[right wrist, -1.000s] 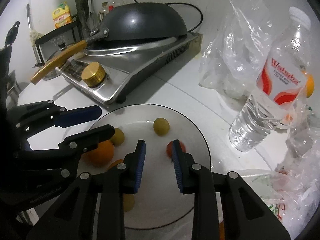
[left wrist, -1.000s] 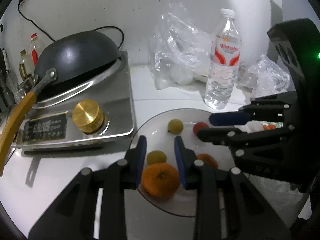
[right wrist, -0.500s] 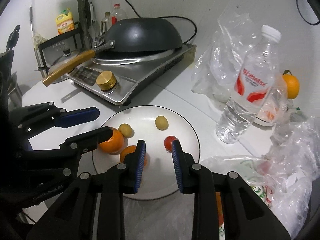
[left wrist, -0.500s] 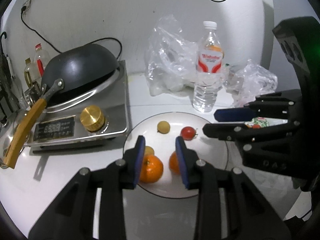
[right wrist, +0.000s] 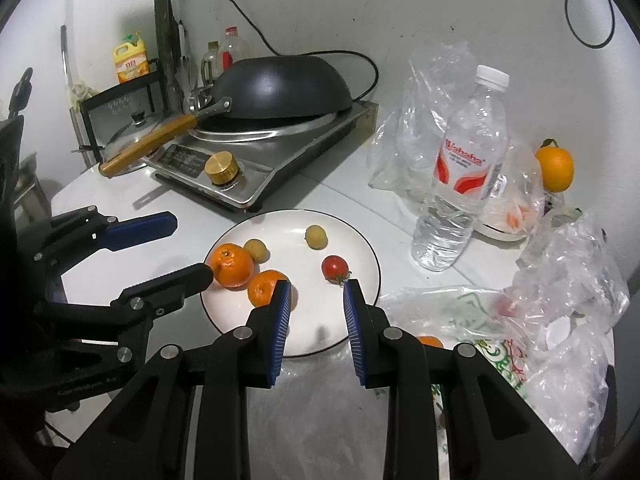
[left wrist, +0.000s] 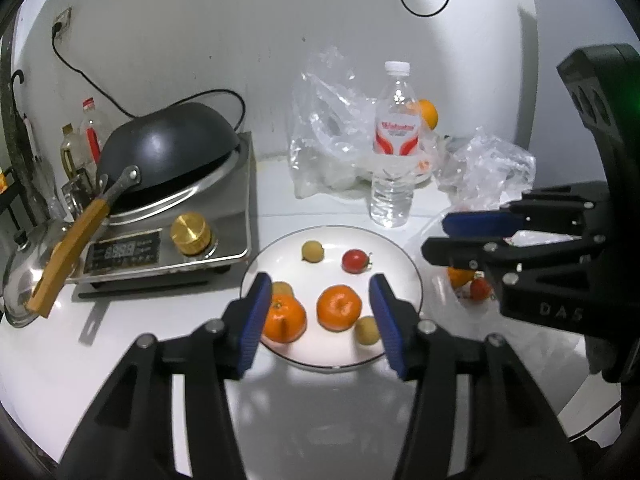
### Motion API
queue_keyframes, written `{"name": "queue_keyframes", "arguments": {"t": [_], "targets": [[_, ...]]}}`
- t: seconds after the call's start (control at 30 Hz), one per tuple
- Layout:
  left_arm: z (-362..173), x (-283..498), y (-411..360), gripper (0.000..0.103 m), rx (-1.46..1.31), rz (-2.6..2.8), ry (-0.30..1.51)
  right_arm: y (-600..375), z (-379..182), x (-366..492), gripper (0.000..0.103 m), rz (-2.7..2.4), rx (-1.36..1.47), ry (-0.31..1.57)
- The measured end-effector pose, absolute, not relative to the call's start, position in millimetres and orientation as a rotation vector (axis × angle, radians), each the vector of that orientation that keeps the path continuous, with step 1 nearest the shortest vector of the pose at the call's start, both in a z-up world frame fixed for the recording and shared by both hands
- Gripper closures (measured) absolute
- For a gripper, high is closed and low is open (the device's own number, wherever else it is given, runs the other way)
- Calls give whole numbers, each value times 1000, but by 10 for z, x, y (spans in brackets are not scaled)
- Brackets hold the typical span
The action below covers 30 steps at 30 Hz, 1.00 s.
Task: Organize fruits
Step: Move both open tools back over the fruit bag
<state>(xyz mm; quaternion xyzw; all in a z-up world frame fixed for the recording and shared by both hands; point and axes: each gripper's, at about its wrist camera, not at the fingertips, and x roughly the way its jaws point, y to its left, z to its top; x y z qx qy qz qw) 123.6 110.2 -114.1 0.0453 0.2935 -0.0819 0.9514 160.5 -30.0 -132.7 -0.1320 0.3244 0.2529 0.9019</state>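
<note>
left hand-held gripper (left wrist: 318, 322) hangs above the near edge of the white plate (left wrist: 394, 250), its blue pads spreading apart right now, nothing pressed between them. seen through the gap, two mandarins (left wrist: 339, 307) sit side by side on the plate, with a small yellowish fruit (left wrist: 367, 330) just beside the right one and another tucked behind the left one. further back on the plate, a third yellowish fruit (left wrist: 312, 251) and a red cherry tomato (left wrist: 355, 261), apart from each other. right hand-held gripper (right wrist: 315, 322) hovers over the plate's other edge, pads drawn close together, empty. beyond the plate on the white worktop (left wrist: 120, 360) stands a water bottle (left wrist: 394, 152), upright, with crumpled clear plastic bags (left wrist: 328, 128) behind it and one orange (right wrist: 554, 165) further back. off to the left, a black wok (left wrist: 168, 148) lies upside down on the steel cooker (left wrist: 224, 216).
</note>
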Motion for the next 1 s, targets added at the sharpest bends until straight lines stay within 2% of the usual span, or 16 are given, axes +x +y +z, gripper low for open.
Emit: {"name": "queue_keyframes", "arguments": {"t": [1.0], "targets": [[-1076, 999, 339, 51, 117, -267, 624, -1278, -1382, 1302, 74, 443, -165, 664]]}}
